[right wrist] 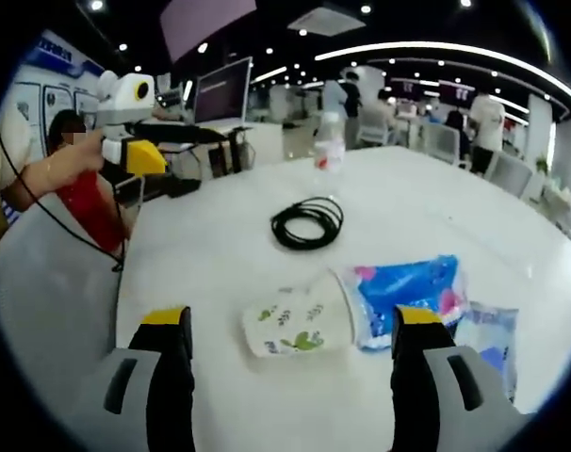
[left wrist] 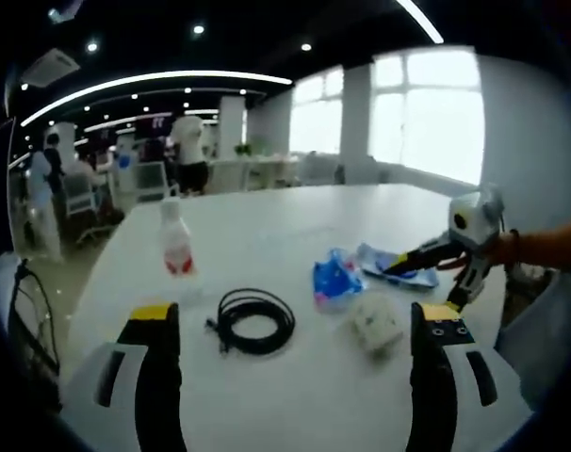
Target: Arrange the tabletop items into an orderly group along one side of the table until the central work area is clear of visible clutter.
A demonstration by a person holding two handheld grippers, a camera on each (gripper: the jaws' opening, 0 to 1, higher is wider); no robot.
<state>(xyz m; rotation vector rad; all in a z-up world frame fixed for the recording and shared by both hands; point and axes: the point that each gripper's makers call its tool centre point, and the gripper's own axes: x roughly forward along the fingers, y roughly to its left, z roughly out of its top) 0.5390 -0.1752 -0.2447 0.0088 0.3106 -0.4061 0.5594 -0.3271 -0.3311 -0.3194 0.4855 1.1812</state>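
Observation:
On the white round table stand a clear bottle with a red label, a coiled black cable, a tipped paper cup and two blue packets. My left gripper hangs open above the near edge, short of the cable. My right gripper reaches in from the right, over the far packet. In the right gripper view my right gripper is open, with the cup lying ahead between its jaws and the packets to the right. The cable and bottle lie beyond. A hand holds the left gripper at far left.
Office chairs, desks and several people stand past the table's far side. A monitor sits on a desk behind the left gripper. A person in red is close to the table edge. Bright windows are at the right.

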